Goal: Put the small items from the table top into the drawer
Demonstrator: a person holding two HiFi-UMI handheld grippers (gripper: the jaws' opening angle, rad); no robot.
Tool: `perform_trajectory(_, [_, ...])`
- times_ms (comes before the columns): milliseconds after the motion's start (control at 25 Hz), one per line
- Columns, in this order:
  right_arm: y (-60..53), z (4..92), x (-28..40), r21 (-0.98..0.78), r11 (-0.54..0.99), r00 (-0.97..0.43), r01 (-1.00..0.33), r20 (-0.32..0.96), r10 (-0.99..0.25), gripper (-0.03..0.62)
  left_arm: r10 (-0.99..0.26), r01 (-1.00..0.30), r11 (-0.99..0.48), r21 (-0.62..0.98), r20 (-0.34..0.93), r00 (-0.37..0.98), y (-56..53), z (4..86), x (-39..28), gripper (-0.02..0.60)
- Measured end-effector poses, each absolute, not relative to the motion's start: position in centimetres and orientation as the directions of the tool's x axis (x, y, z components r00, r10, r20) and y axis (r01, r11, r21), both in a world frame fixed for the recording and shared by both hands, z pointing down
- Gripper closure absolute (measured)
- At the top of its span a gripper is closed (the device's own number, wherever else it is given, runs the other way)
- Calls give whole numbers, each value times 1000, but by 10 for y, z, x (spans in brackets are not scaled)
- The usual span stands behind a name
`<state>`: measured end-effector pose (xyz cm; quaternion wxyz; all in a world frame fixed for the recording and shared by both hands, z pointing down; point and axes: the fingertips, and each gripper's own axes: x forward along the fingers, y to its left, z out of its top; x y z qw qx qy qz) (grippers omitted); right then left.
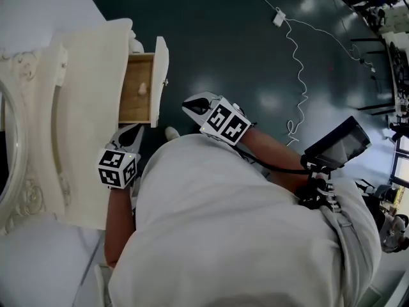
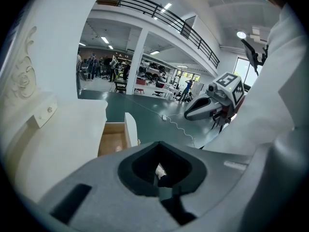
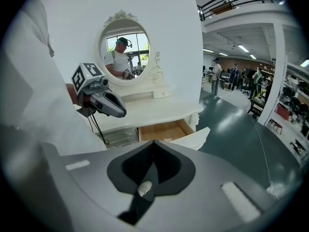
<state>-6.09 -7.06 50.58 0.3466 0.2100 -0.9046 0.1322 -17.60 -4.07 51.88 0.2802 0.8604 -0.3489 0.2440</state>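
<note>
Both tools were clenched with nothing gripped. The left gripper (image 1: 132, 132) hung just beside the front edge of the white dressing table (image 1: 83, 107), and the right gripper (image 1: 190, 105) was near the drawer front. Beyond them the wooden drawer (image 1: 135, 110) stood pulled open, with one small pale item (image 1: 142, 89) lying inside it. Farthest back was the oval mirror (image 3: 124, 50).

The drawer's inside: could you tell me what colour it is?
Light wood-brown; the drawer shows best in the head view.

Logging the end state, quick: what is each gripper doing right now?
Left gripper: closed, nothing clearly held.
Right gripper: closed, nothing clearly held.
</note>
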Motion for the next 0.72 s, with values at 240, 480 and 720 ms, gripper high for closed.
perform_trajectory(240, [-77,506,-57,-96,869,-661,-484,691,-292,595,-442,-726,-609,321,622,646,-49,522,-174,580])
perform_trajectory(480, [-79,507,-51,-95,857,-650,-506,696,-306,595,-421,-709,-627,323,625,658,-56,525,-169,580])
perform_trajectory(720, [-87,504,-50,-76,858,-644,-508,695,-320,595,-411,-703,-633,323,629,659,-64,528,-171,580])
